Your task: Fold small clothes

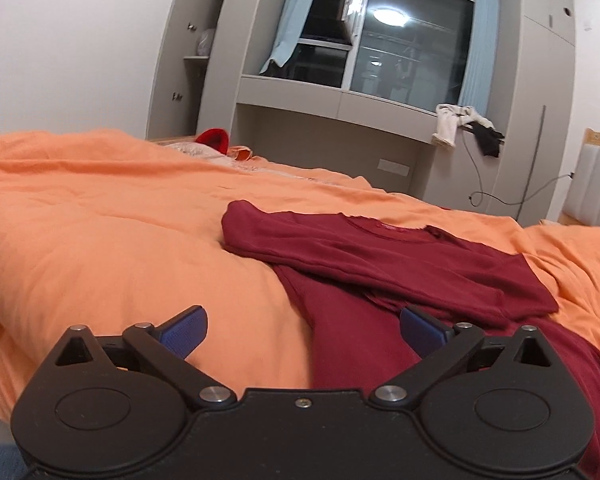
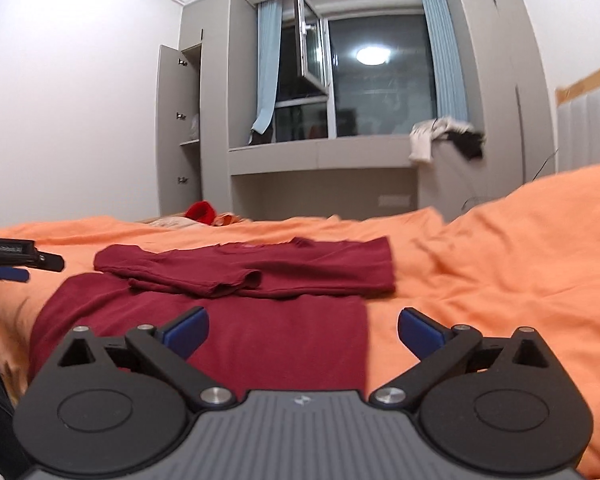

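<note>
1. The left gripper (image 1: 303,330) sits at the bottom of the left wrist view with its blue pads (image 1: 184,330) spread wide apart and nothing between them but air. One pad hangs over the orange quilt (image 1: 100,240), the other over the near edge of the shirt (image 1: 380,264).
2. The right gripper (image 2: 303,330) sits at the bottom of the right wrist view, its fingers likewise fully apart and empty. The shirt's near right edge lies between and below them.
3. The dark red shirt lies flat on the quilt, in the centre of both views. Its upper part is already folded, with the sleeves laid across the chest; the lower body stretches towards the cameras.
4. Judged from the soft creases, the shirt is light, limp and thin. It should drape and slip if lifted by one point, so the two near hem corners look like the best places to pinch.
5. The hem itself is hidden behind both gripper bodies.
6. The left gripper appears cut off at the left edge of the right wrist view.
7. The right wrist view is blurred, so seams are hard to make out.
8. A red item (image 1: 214,140) at the far bed edge is too small to identify.
</note>
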Motion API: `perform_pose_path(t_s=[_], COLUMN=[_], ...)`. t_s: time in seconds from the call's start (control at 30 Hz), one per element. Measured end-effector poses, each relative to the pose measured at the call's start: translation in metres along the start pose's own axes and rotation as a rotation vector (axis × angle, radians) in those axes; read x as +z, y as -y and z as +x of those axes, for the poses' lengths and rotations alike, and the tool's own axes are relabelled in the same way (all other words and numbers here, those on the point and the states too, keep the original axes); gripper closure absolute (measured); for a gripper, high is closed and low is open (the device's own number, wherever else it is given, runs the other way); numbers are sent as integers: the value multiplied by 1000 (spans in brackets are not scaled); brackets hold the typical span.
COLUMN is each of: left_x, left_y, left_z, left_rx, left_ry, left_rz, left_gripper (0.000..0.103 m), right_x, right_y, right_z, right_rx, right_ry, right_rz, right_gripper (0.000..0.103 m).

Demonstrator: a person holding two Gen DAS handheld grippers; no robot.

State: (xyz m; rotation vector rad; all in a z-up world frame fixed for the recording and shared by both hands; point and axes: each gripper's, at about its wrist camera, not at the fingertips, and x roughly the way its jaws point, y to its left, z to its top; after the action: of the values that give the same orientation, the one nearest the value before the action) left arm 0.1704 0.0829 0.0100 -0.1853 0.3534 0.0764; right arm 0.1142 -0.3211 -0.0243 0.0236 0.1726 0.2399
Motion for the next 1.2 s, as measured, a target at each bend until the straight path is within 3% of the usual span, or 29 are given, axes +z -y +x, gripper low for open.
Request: perform_pose_path(t_s=[0.13,0.27,0.4,0.5,0.63,0.77,0.9,0.93,0.97,1.2], left_x=[-17,-34,-51,-61,-65,-65,-65,-65,-65,-70], left_y=[10,28,46,56,63,62,63,63,63,69], left_z=[-17,-30,-42,-44,-44,-39,-36,-37,-37,-39], left_rx=[-22,-47,-73,-84,-90,-94,-90,-91,-93,-116], left_ry=[-16,-28,-35,-44,-43,-50,-56,-56,-56,-38], left_rz=[37,135,238,299,348,346,344,343,346,399], left_gripper=[1,1,1,1,1,1,1,1,1,1], right_x=[-2,-6,-23,-43,-68,-96,-112,-114,-114,-116], right_y=[-11,-34,-57,-69,-80,-88,-95,-96,-99,-107], right_z=[-15,-21,-17,-14,-1,21,33,34,34,34], right_rx=[-41,-37,54,75,58,-45,-61,-55,-50,-45], right_ry=[22,48,-52,-103,-164,-165,-152,-139,-115,-60], right_rz=[-155,-407,-725,-925,-1092,-1231,-1307,-1312,-1310,-1299], right_gripper=[0,0,0,0,0,1,1,6,17,51])
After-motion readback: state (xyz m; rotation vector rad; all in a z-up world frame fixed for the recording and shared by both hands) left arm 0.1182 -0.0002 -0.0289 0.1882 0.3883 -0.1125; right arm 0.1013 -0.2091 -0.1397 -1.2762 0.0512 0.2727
